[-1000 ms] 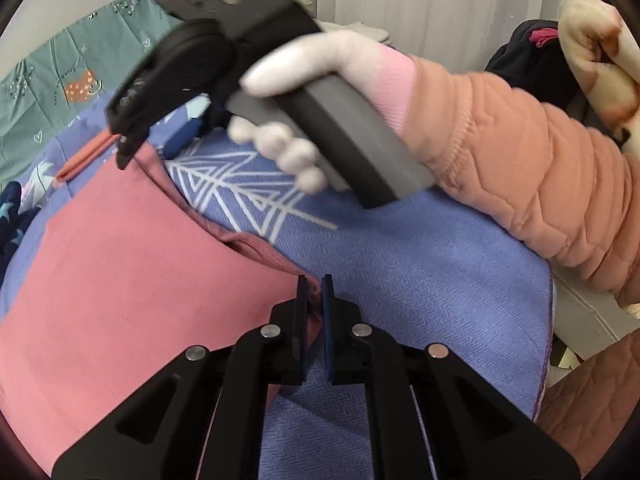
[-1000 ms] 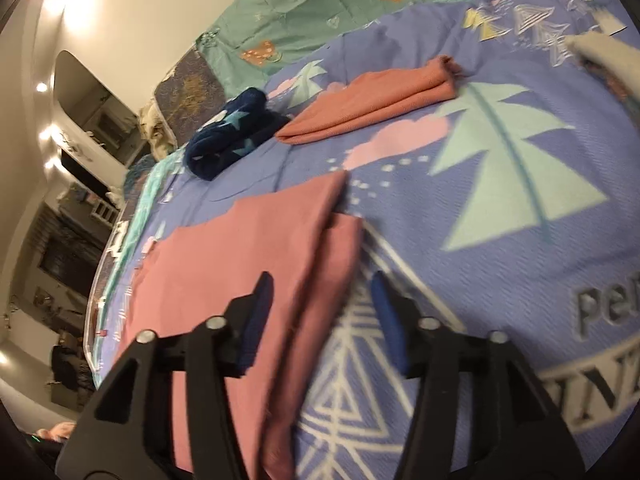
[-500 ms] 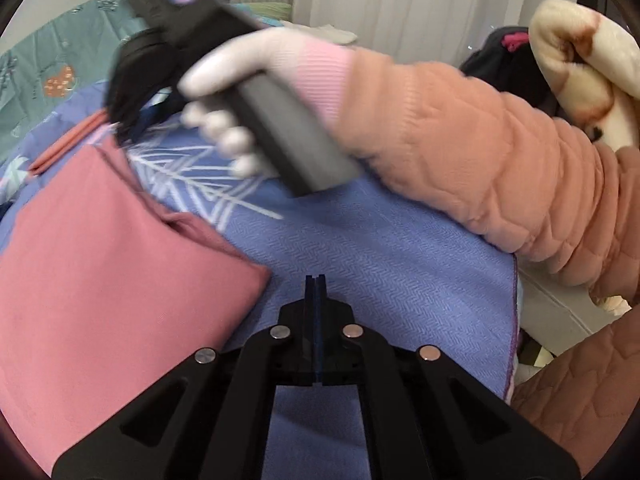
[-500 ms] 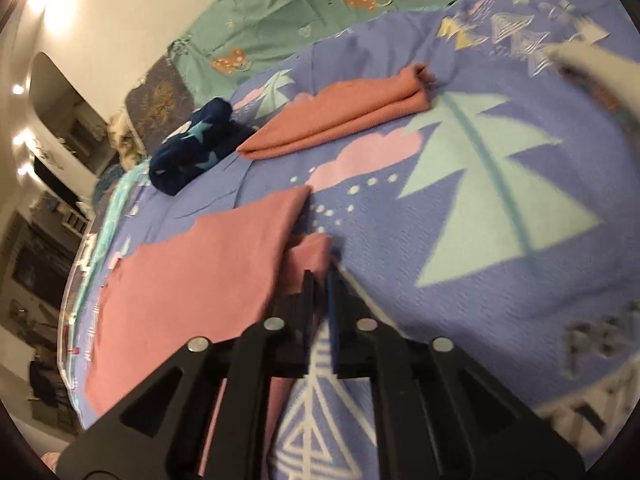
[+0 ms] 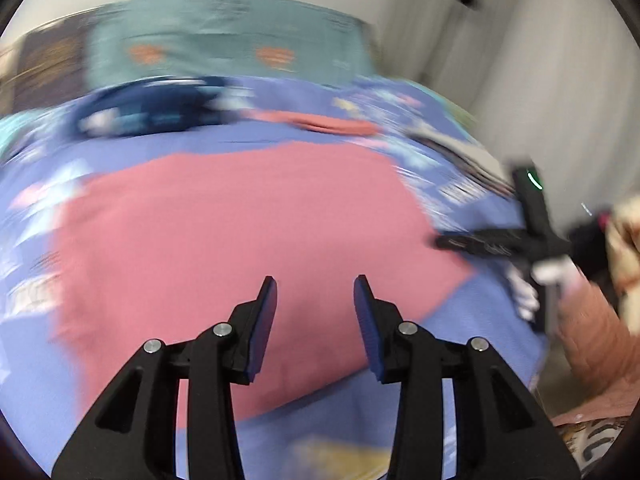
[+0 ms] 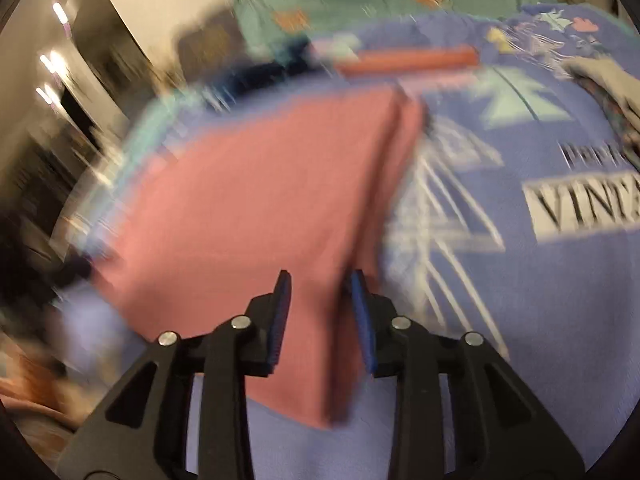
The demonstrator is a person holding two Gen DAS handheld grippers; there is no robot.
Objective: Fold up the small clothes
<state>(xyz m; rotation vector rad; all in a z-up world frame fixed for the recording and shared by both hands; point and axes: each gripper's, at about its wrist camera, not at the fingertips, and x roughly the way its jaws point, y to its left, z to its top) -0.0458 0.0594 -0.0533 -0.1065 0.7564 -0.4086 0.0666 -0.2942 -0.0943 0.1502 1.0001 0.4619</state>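
A pink garment (image 5: 240, 232) lies spread flat on the blue patterned blanket (image 5: 492, 312). My left gripper (image 5: 316, 284) hovers over its near edge, jaws opening, with nothing pinched between the blue pads. At the right of the blurred left wrist view, a white-gloved hand holds my right gripper (image 5: 440, 242) by the garment's right corner. In the right wrist view the pink garment (image 6: 248, 200) shows a folded strip along its right side. My right gripper (image 6: 320, 276) is over that fold, jaws opening, the pads not pressing on the cloth.
A folded orange cloth (image 5: 332, 122) (image 6: 408, 60) and a rolled navy star-print cloth (image 5: 152, 108) (image 6: 260, 72) lie at the blanket's far side. A teal quilt (image 5: 224, 36) lies behind them. A person's quilted peach sleeve (image 5: 592, 336) is at the right.
Both grippers were shut half a second ago and now stand apart. The left view has swung round to face the garment head-on. The right gripper has drawn back along the folded edge.
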